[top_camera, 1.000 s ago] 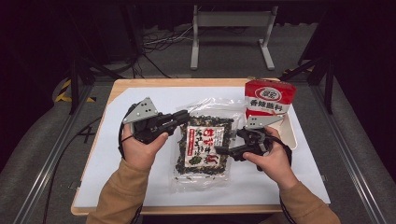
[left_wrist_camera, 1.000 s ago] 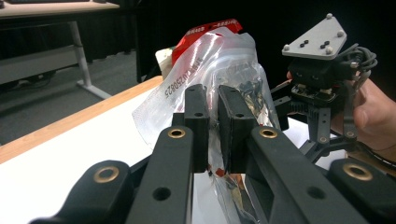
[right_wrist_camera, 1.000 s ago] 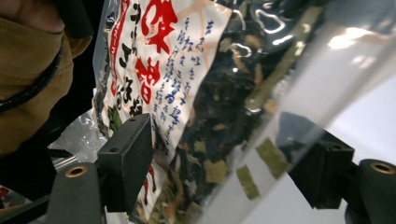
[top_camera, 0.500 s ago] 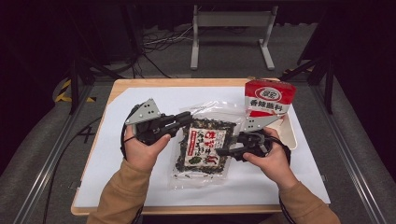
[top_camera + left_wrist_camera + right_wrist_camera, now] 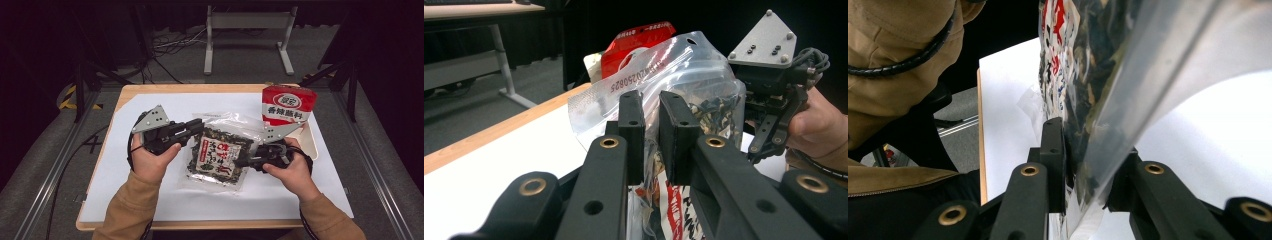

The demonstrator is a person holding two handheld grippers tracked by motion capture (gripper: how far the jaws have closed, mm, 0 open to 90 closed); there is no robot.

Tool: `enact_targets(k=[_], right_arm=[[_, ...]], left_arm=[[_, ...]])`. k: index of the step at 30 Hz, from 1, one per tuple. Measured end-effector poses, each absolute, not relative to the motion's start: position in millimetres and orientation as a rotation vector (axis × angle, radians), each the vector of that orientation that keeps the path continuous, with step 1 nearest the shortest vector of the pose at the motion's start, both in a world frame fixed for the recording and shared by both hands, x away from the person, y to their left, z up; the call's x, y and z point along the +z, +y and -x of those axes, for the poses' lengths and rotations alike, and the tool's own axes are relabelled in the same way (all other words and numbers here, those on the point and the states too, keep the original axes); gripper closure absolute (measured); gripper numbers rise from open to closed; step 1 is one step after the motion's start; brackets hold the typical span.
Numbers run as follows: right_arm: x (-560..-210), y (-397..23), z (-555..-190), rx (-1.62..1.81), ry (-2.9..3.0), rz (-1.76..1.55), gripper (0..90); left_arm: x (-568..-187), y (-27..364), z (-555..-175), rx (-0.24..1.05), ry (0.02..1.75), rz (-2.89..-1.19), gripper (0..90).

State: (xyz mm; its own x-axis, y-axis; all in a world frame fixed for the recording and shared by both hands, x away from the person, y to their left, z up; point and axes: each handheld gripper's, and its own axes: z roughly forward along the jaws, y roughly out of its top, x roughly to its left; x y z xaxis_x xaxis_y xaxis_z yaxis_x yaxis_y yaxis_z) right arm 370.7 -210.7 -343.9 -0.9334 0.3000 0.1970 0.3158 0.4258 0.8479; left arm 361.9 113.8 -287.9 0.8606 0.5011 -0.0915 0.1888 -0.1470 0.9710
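Clear seaweed bag (image 5: 218, 156) held up just above the white sheet (image 5: 125, 200), left of the red packet (image 5: 288, 105). Printed along the top seal: 2025 08 25, upside down. Red-and-white label with Chinese characters, too small to read. Left gripper (image 5: 651, 112) clamped narrow on the bag's upper-left edge. Right gripper (image 5: 243, 161) just closing, pinching the right edge. Red packet reading 香辣脆料.

Glossy clear plastic seaweed bag (image 5: 220, 156), matt black plastic tongs (image 5: 651, 125), smooth white paper sheet (image 5: 135, 195), wood table (image 5: 150, 91)
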Motion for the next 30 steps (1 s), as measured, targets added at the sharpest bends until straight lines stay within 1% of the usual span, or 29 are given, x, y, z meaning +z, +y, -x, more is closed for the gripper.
enact_targets(k=[5, 6, 7, 8, 9, 12, 16, 19, 25, 28, 30], right_arm=[[-343.1, -211.6, -370.4, -1.567, -2.629, 0.552, 75.2], [-342.6, -211.8, -370.0, -1.562, -2.634, 0.549, 75.2], [-342.6, -211.8, -370.0, -1.562, -2.634, 0.549, 75.2], [-341.8, -212.7, -369.0, -1.548, -2.645, 0.556, 75.3], [-341.8, -212.7, -369.0, -1.548, -2.645, 0.556, 75.3], [-338.7, -217.0, -368.9, -1.549, -2.639, 0.563, 75.3], [-333.9, -223.5, -368.1, -1.536, -2.660, 0.577, 75.3], [-328.7, -229.5, -366.9, -1.530, -2.682, 0.587, 75.2], [-315.4, -242.2, -365.8, -1.511, -2.729, 0.609, 75.2], [-308.3, -250.0, -365.6, -1.503, -2.752, 0.626, 75.2], [-304.6, -255.2, -366.3, -1.503, -2.759, 0.639, 75.2]], left_arm=[[-285.4, 119.3, -360.3, 0.285, 0.515, -1.702, 82.1], [-284.6, 121.8, -359.7, 0.273, 0.502, -1.695, 84.0], [-284.6, 121.8, -359.7, 0.273, 0.502, -1.695, 90.0], [-283.4, 124.3, -358.9, 0.250, 0.499, -1.691, 89.9], [-282.2, 125.6, -358.3, 0.263, 0.490, -1.698, 89.9], [-280.3, 129.4, -355.5, 0.249, 0.491, -1.709, 85.3], [-279.5, 133.7, -355.6, 0.254, 0.503, -1.722, 77.3], [-281.2, 135.7, -357.1, 0.260, 0.522, -1.740, 73.0], [-285.8, 138.3, -360.4, 0.279, 0.550, -1.766, 71.1], [-288.8, 139.5, -362.6, 0.283, 0.559, -1.777, 68.1], [-291.1, 140.8, -364.6, 0.297, 0.558, -1.790, 64.2]])
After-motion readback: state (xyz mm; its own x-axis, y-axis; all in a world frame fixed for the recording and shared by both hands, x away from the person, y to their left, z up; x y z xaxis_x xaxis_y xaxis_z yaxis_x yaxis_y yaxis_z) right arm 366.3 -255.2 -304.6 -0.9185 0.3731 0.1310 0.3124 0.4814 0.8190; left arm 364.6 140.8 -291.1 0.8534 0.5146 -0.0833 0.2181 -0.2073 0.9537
